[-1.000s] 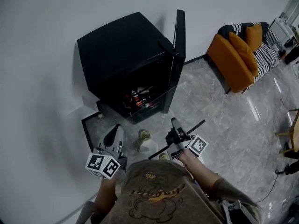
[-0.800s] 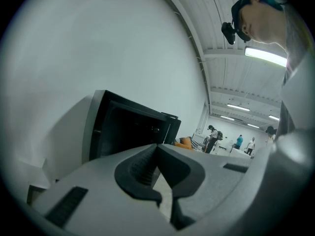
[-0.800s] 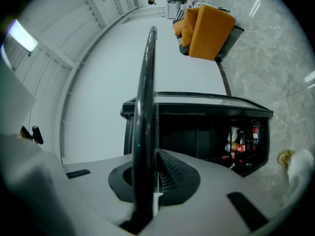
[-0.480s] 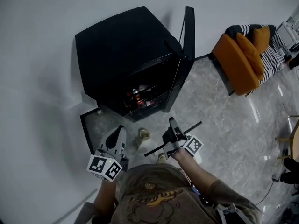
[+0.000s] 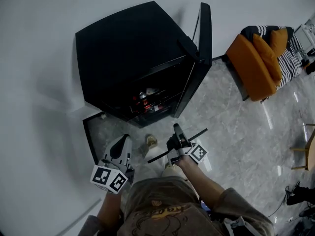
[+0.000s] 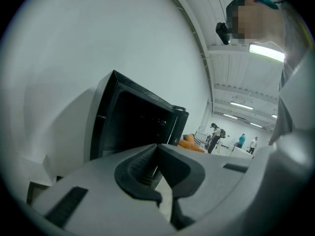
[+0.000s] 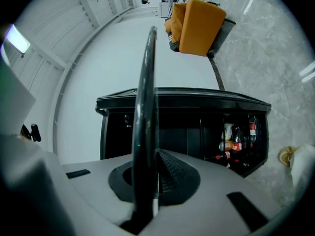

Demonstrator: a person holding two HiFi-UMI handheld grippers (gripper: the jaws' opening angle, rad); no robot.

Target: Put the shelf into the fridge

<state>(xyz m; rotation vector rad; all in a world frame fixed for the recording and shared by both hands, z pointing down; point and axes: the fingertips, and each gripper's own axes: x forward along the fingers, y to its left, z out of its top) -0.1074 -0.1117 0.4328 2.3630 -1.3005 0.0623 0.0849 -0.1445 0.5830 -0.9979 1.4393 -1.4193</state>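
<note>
Shelf [image 5: 198,133] in clamp of right gripper [image 5: 176,131], left gripper [image 5: 123,140] jaws-together (empty), open fridge [image 5: 123,48] ahead, bottles [image 5: 143,102] inside.

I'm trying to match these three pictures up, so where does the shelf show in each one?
Head view: the shelf is low centre, a dark edge-on bar clamped in the right gripper.
Left gripper view: not in it.
Right gripper view: an upright dark bar between the jaws, left of centre.
Shared landmark: the open black fridge.
</note>
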